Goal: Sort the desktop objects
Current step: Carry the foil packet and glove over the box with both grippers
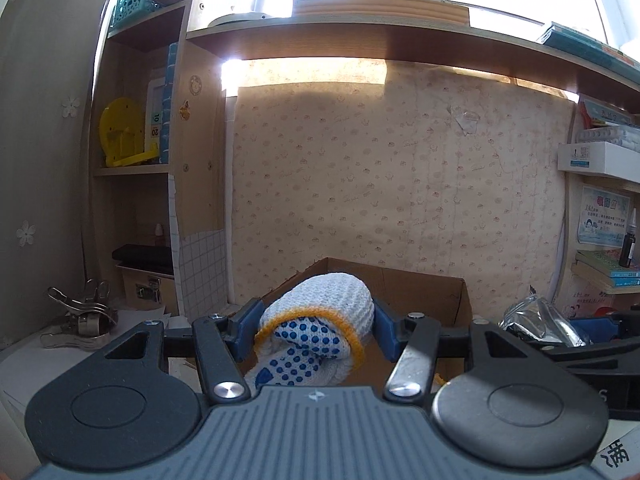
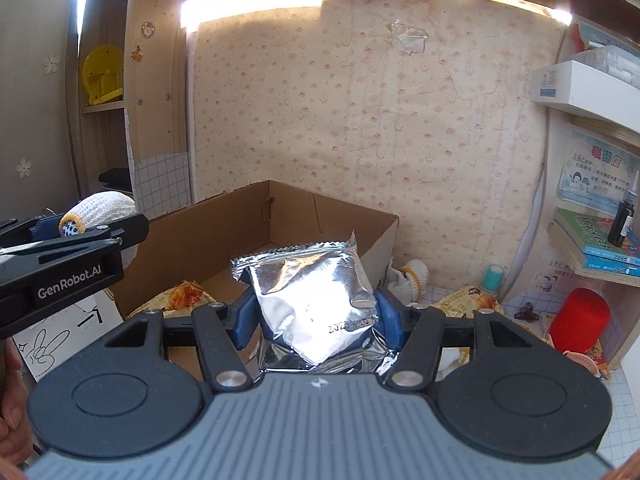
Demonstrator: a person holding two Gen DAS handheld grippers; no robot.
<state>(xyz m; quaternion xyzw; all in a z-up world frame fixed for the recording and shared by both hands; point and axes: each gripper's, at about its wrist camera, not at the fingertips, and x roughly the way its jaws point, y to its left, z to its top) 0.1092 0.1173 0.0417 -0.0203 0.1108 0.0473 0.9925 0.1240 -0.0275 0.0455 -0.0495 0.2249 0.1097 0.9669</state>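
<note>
Two handheld grippers work above an open cardboard box (image 2: pixel 280 220) that stands on a desk against a wall papered with small pink motifs.

The left gripper (image 1: pixel 316 320) has its blue fingers (image 1: pixel 250 326) pressed against both sides of a rolled white knit work glove (image 1: pixel 320 316) with blue grip dots and a yellow cuff. From the left wrist view the glove is held up in front of the box's near corner, with the box's brown walls visible behind it. From the right wrist view the same gripper sits at the box's left side, the glove roll poking out beyond its black arm.

The right gripper (image 2: pixel 316 316) pinches a crinkled silver foil packet (image 2: pixel 312 292) between its blue fingers (image 2: pixel 390 318). The packet is raised over the box's front edge, its crimped top seam pointing toward the box interior.

Inside the box, at its near left corner, lies a yellow printed snack packet (image 2: pixel 184 294). Just outside the box's right wall lies a second rolled glove (image 2: pixel 412 278), white with a yellow cuff. Further right of the box are another yellow snack packet (image 2: pixel 468 300), a small teal-capped bottle (image 2: pixel 493 278), a dark hair claw clip (image 2: pixel 524 312) and a red cylinder (image 2: pixel 582 320).

Left of the box, on the desk, rests a cluster of metal clips (image 1: pixel 80 316)
</note>
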